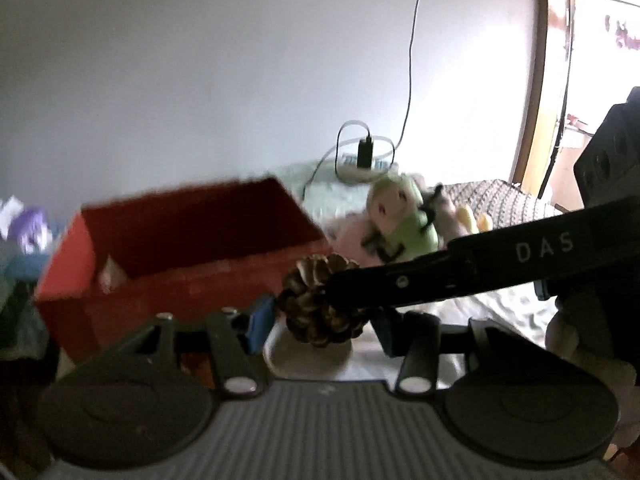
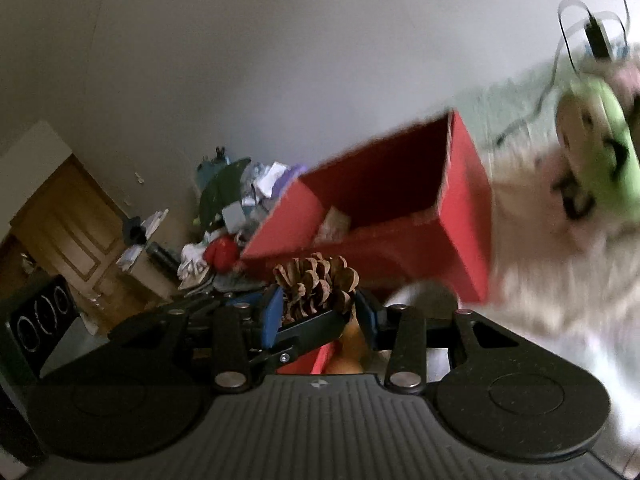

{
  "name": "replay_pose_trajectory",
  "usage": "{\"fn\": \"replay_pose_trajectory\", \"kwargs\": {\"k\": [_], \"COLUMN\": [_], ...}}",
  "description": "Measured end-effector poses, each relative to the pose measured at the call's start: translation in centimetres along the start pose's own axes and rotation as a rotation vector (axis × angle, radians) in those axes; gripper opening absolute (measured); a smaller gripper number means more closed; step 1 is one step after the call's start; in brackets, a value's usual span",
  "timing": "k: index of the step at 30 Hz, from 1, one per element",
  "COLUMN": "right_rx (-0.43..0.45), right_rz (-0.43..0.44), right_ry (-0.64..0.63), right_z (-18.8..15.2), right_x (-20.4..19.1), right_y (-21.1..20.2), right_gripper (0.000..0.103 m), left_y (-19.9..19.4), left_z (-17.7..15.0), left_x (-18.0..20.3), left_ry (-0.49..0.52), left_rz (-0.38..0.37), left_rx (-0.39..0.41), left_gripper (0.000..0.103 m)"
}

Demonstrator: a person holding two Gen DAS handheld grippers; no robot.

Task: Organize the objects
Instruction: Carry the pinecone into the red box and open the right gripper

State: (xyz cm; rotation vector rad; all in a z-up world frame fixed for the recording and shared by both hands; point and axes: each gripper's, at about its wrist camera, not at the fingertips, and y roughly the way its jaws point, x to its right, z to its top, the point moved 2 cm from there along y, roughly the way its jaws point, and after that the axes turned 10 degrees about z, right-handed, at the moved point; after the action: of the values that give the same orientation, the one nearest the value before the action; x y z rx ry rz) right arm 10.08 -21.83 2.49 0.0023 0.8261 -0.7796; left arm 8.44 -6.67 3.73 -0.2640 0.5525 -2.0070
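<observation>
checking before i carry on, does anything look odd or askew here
Yes: both claws meet at one pinecone. The right claw grips it between its blue pads, and a finger of the left claw pushes in under it. The red box behind sits open; its slant may be only camera tilt.

A pine cone (image 2: 316, 286) sits between the right gripper's fingers (image 2: 270, 312); an open box (image 2: 460, 208) lies just beyond them, a plush toy (image 2: 596, 160) far right.
</observation>
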Motion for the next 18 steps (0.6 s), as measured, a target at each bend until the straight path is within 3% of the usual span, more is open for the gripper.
{"fn": "replay_pose_trajectory", "kwargs": {"k": [9,18], "right_rx": [-0.002,-0.021], "right_rz": [-0.045,-0.068], "right_ry": [-0.013,0.055], "right_z": [6.5,9.3], "right_x": [1.2,4.9], "right_y": [3.3,7.1], "right_gripper": [0.041,0.04], "left_y": [4.7,11.2], "left_z": [6.4,8.5], "left_x": [-2.2,-4.1], "left_ry": [0.025,0.028], "left_rz": [-0.003,-0.003], "left_rx": [-0.019,-0.084], "left_gripper": [0.051,0.051]}}
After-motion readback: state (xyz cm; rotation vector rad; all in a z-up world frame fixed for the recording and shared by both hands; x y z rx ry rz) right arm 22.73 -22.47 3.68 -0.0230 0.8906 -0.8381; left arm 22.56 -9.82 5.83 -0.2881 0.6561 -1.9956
